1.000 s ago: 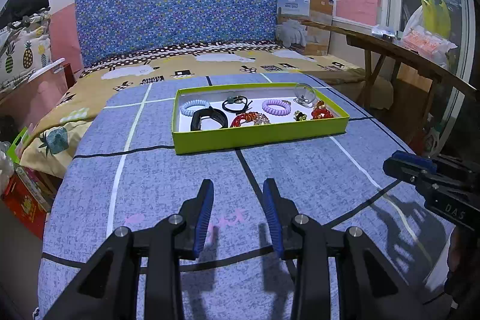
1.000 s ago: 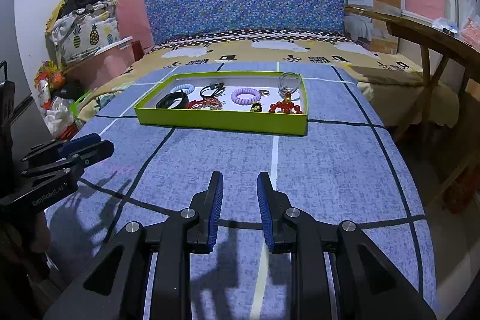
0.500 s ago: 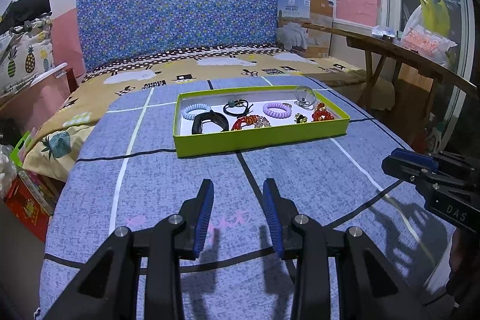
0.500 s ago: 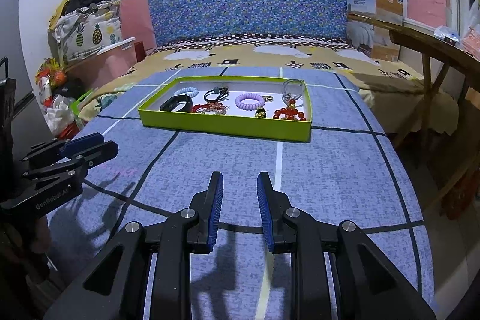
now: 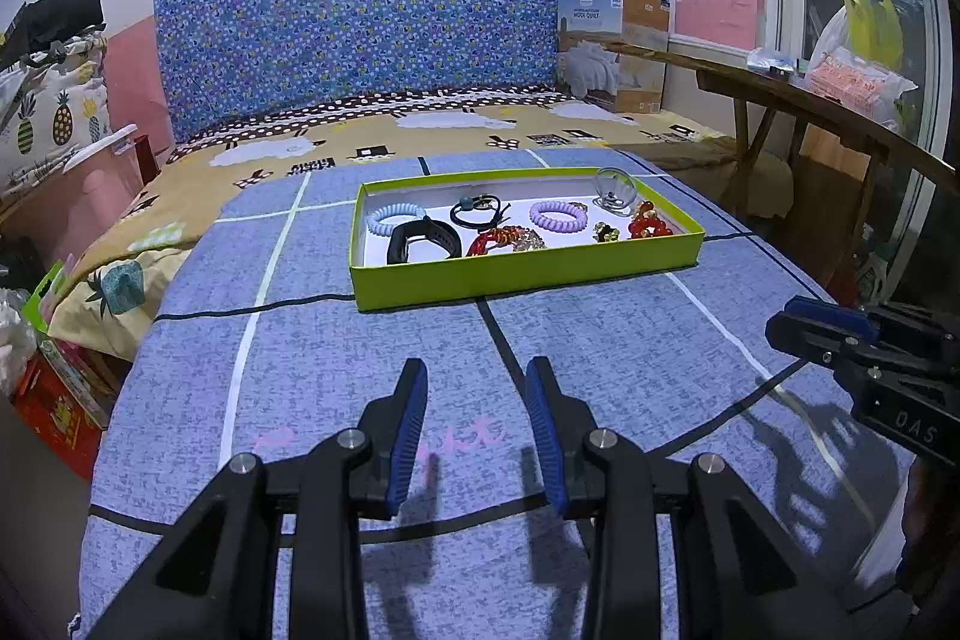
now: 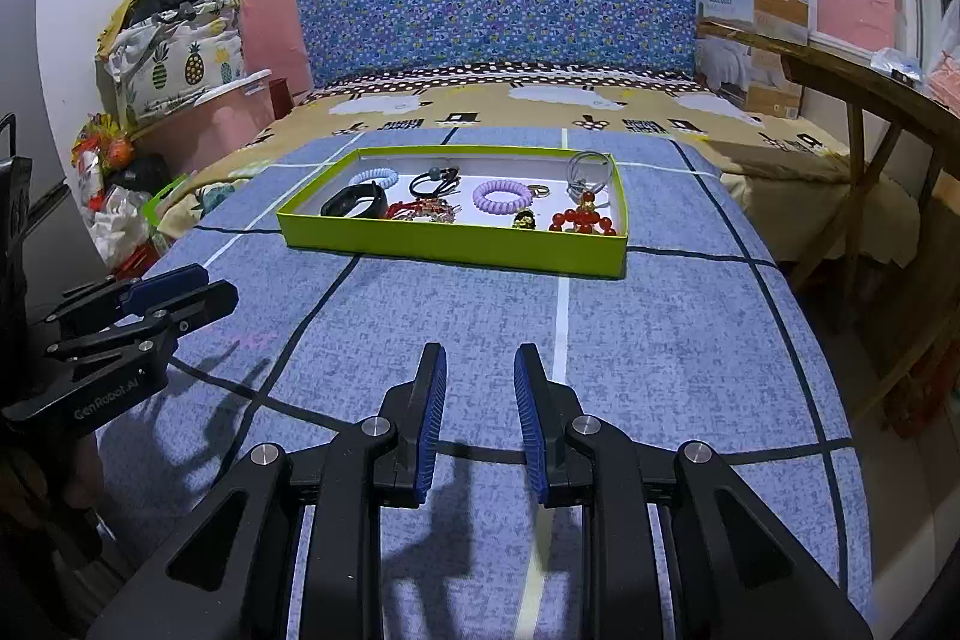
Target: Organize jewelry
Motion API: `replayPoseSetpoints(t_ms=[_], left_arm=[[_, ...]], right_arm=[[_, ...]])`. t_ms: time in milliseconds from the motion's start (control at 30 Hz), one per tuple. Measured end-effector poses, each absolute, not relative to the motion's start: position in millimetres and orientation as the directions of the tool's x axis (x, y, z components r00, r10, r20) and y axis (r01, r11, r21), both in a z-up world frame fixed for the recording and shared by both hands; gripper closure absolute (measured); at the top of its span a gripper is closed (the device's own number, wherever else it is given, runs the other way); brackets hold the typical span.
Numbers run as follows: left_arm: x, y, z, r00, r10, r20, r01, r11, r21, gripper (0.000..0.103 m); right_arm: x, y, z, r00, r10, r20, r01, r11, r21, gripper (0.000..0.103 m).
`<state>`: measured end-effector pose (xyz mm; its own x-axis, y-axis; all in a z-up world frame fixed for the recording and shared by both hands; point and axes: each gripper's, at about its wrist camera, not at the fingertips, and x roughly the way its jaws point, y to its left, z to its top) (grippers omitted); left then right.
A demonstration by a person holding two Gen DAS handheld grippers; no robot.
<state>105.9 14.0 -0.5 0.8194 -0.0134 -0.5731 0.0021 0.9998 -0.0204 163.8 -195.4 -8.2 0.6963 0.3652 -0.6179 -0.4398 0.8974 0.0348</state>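
A lime-green tray (image 5: 522,278) (image 6: 456,247) sits mid-bed on the blue sheet. Inside lie a black band (image 5: 420,242) (image 6: 354,202), a pale blue coil tie (image 5: 393,219), a black hair tie (image 5: 477,211), a red charm bracelet (image 5: 504,238), a purple coil tie (image 5: 557,215) (image 6: 501,196), a red bead bracelet (image 5: 648,226) (image 6: 582,220) and a silver ring piece (image 5: 615,190). My left gripper (image 5: 477,388) is open and empty, well short of the tray. My right gripper (image 6: 480,370) is open and empty, also short of it.
The right gripper shows at the right edge of the left wrist view (image 5: 840,334); the left gripper shows at the left of the right wrist view (image 6: 150,304). A wooden table (image 5: 810,106) stands right of the bed. Bags and boxes (image 6: 120,196) lie at left.
Both grippers have tilted up or drawn back slightly, so the tray sits a little lower in both views. Jaws stay open and nothing was picked up.
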Motion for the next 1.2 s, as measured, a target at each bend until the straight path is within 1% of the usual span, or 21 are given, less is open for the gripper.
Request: replayPoseSetpoints(t_ms=[1200], left_arm=[[104.3, 16.9, -3.4, 0.82, 0.003, -0.572, -0.008, 1.0, -0.006, 0.067]], right_arm=[[164.2, -195.7, -13.0, 0.688, 0.363, -0.629, -0.438, 0.898, 0.039, 0.079]])
